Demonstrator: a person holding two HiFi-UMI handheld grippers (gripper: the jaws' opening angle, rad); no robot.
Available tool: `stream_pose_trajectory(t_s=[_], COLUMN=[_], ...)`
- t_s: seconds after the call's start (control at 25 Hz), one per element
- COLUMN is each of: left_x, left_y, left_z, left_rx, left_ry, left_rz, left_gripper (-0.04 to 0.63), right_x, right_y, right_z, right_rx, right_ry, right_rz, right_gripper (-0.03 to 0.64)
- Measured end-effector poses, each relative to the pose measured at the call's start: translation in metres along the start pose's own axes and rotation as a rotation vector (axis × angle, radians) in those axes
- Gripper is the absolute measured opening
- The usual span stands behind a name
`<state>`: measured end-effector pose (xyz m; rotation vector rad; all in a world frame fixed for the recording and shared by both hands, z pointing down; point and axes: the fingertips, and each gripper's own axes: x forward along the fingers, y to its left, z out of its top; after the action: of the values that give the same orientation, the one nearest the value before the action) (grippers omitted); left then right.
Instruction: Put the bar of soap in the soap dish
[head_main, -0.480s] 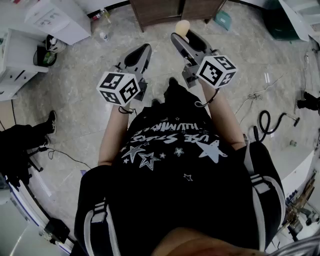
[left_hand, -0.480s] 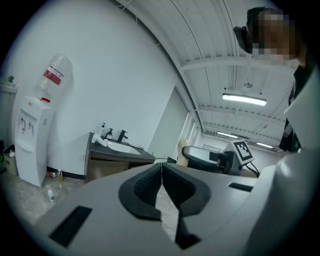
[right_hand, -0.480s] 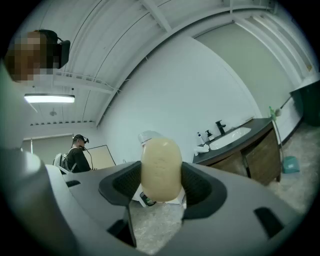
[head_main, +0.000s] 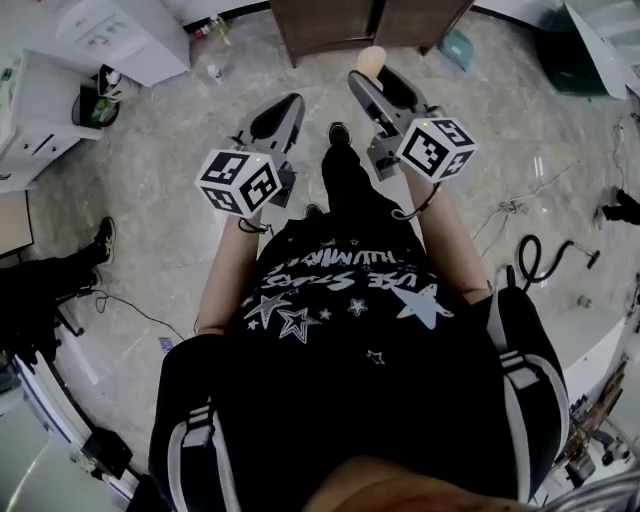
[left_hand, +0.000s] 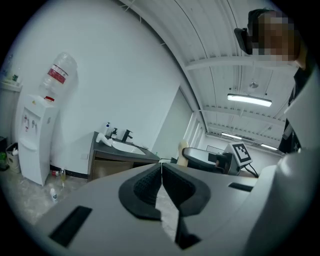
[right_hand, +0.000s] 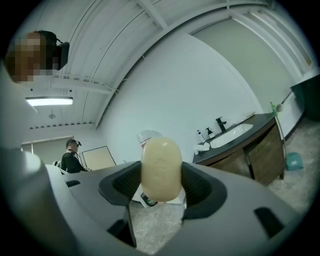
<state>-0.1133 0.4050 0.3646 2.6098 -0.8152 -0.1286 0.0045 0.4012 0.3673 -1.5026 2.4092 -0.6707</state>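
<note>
1. Between the pads of the right gripper (head_main: 378, 80), the bar of soap (right_hand: 161, 167) stands on end. It is pinched across its narrow sides, and the jaws are spread wide around it. It is carried level in front of the person, well apart from the vanity (right_hand: 250, 150).
2. The left gripper (left_hand: 161, 175) has its jaws pressed together with nothing in them, so it is free to steady a dish if one needs it.
3. The step in hand looks like carrying the soap to the counter. Soap is slick, so the grip wants firm, even pressure and no jolts. The bar should rest in the dish before the jaws part.
4. The approach is best made from above the counter, clear of the faucet (right_hand: 220, 123) and the bottles beside it.
5. No soap dish can be picked out. A small white object (right_hand: 202, 147) lies at the counter's end, too small to name.
6. In the head view the vanity is cut off at the top edge, and only one end of the soap shows past the right gripper.
</note>
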Motion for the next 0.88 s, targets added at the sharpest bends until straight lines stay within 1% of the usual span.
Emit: stream_pose_trajectory(t_s=[0.24, 0.48, 0.72, 0.88], left_x=[0.037, 0.077, 0.126, 0.161], left_y=[0.036, 0.066, 0.106, 0.123], left_z=[0.019, 0.037, 0.053, 0.067], left_rx=[0.006, 0.02, 0.02, 0.026], left_ry=[0.002, 0.006, 0.015, 0.006], left_rz=[0.037, 0.057, 0.079, 0.088], left_gripper=[0.012, 0.012, 0.012, 0.012], right_x=[0.047, 0.091, 0.142, 0.17], right_y=[-0.032, -0.063, -0.101, -0.128], right_z=[0.019, 0.043, 0.065, 0.08], right_rx=[0.015, 0.022, 0.027, 0.029], right_ry=[0.013, 0.007, 0.018, 0.034], right_rz=[0.024, 0.043, 0.053, 0.068], right_gripper=[0.253, 0.253, 0.253, 0.253])
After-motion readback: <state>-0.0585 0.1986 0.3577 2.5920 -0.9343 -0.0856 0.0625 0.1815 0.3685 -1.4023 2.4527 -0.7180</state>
